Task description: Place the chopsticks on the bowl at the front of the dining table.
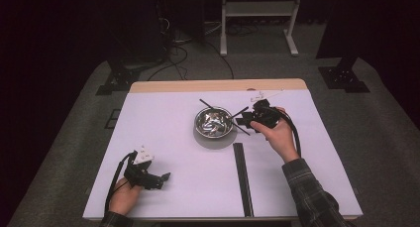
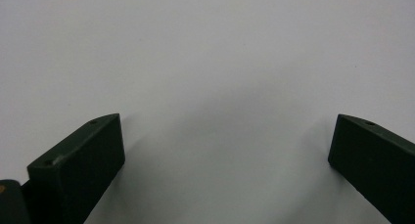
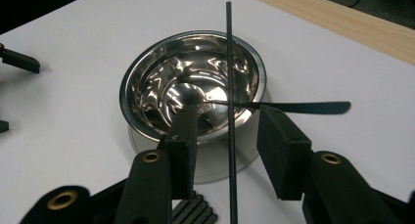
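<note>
Right claw (image 3: 227, 150) spread – black chopstick (image 3: 229, 87) between jaws, unpinched, across steel bowl (image 3: 147, 72); left claw (image 2: 225, 150) spread.

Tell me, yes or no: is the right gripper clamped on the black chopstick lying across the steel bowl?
No. In the right gripper view the chopstick runs between the right gripper pads untouched, resting across the bowl.

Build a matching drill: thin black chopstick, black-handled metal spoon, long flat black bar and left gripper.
1 thin black chopstick
2 black-handled metal spoon
3 long flat black bar
4 left gripper

A flat on white table
B open over bare table
C across the round steel bowl, inside the right gripper
D tip in bowl, handle past rim

Pairs: 1-C, 2-D, 3-A, 4-B
</note>
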Motion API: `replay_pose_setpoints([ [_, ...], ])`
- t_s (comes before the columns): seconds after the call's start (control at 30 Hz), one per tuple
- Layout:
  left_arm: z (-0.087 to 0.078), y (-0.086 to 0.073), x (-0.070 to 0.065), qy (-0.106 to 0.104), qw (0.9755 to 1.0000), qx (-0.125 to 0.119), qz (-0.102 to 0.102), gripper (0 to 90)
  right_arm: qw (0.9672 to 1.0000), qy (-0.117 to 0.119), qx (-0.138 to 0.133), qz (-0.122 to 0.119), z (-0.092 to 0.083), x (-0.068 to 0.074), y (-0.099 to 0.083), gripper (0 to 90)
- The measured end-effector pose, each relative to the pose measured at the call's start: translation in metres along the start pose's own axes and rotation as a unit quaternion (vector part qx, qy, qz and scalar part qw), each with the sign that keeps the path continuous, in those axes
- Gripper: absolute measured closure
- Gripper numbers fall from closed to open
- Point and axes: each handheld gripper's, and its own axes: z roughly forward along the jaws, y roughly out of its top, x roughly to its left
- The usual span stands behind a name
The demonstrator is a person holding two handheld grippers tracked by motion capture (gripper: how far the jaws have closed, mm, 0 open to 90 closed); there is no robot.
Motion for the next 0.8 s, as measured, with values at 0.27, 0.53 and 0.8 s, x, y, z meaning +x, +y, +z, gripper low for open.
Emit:
replay_pose_setpoints([
  [0.27, 0.0, 0.0, 0.0, -0.001, 1.0, -0.001, -0.002, 0.0, 0.9998, -0.018, -0.003, -0.001, -0.018, -0.001, -0.015, 54.1],
  [0.53, 0.0, 0.0, 0.0, 0.0, 1.0, 0.0, -0.001, 0.0, 0.9996, -0.026, -0.008, 0.002, -0.034, -0.001, -0.032, 47.2],
  [0.8, 0.0, 0.0, 0.0, -0.001, 1.0, -0.002, -0.002, 0.0, 0.9991, -0.038, -0.013, 0.01, -0.045, -0.002, -0.055, 41.4],
])
